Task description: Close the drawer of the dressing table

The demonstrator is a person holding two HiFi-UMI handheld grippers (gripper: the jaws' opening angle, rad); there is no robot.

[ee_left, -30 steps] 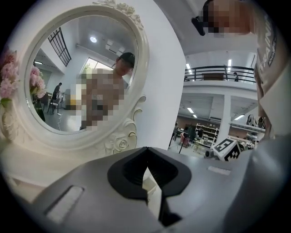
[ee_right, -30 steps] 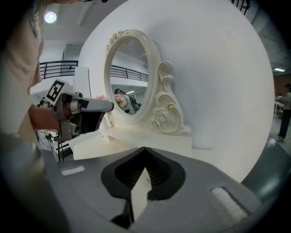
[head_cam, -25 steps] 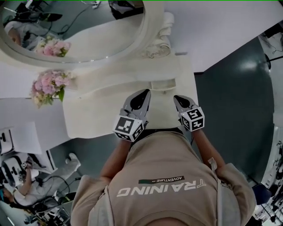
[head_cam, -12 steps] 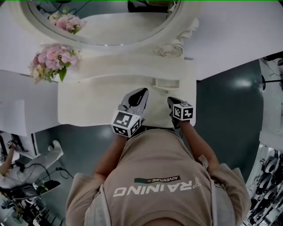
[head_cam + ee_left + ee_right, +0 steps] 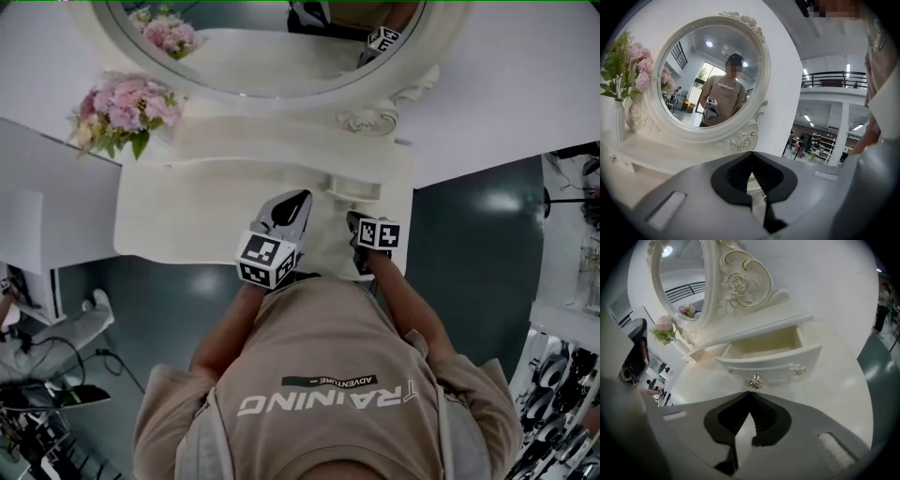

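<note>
The white dressing table [image 5: 187,216] stands under an oval mirror [image 5: 262,47]. Its small drawer [image 5: 354,189] on the back ledge is pulled open. In the right gripper view the empty drawer [image 5: 773,363] shows its silver knob [image 5: 754,380] just ahead of the jaw tips. My right gripper [image 5: 356,219] [image 5: 750,394] is shut on nothing and hangs just short of the drawer front. My left gripper [image 5: 296,199] [image 5: 751,153], also shut and holding nothing, hovers over the tabletop to the drawer's left and faces the mirror [image 5: 712,79].
A vase of pink flowers [image 5: 122,108] [image 5: 628,61] stands at the table's back left. Dark floor [image 5: 469,244] lies to the table's right. Another person sits among cables at lower left [image 5: 56,328]. The white wall runs behind the mirror.
The right gripper has drawn in toward the open drawer's front. The left gripper has held over the tabletop. The head camera has shifted, so the table sits more squarely in view.
</note>
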